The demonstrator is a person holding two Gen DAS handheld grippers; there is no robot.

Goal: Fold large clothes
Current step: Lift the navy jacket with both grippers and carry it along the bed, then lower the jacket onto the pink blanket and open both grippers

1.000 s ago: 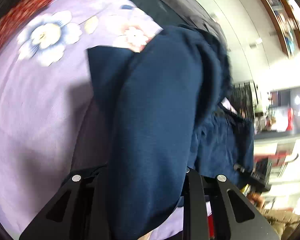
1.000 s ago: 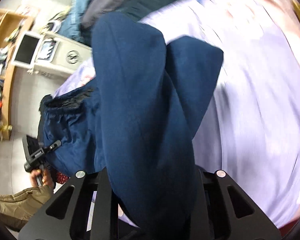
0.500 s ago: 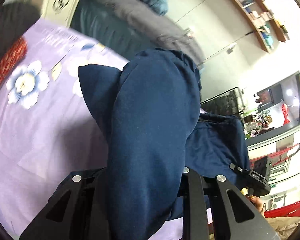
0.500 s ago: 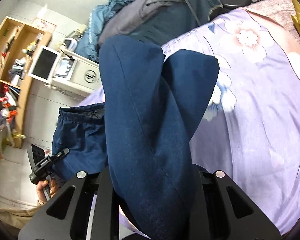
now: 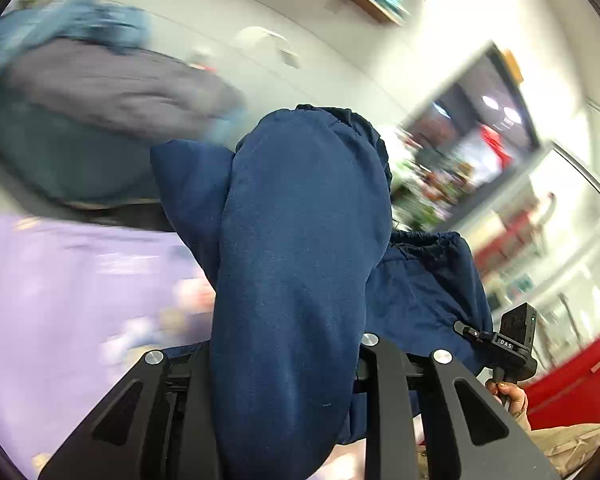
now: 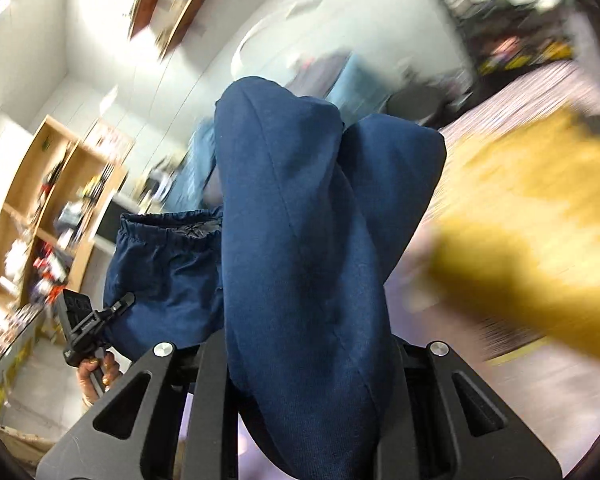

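Note:
Dark navy trousers (image 5: 300,264) with an elastic waistband hang draped over my left gripper (image 5: 284,364), which is shut on the cloth. In the right wrist view the same navy trousers (image 6: 308,264) bulge up between the black fingers of my right gripper (image 6: 300,360), shut on the cloth too. Both grippers hold the garment lifted above the lilac flowered bedsheet (image 5: 68,292). Each wrist view shows the other gripper at the side, pinching the waistband part: the right gripper (image 5: 500,344) and the left gripper (image 6: 96,324).
A heap of grey and light-blue clothes (image 5: 100,92) lies beyond the sheet. A yellow cloth (image 6: 540,220) lies on the bed at the right. Wooden shelves (image 6: 48,208) stand on the left wall, and a red box (image 5: 572,376) is at the lower right.
Both grippers have tilted upward with the trousers; the views now show far more wall and shelves and much less of the sheet. The grip on the cloth is unchanged.

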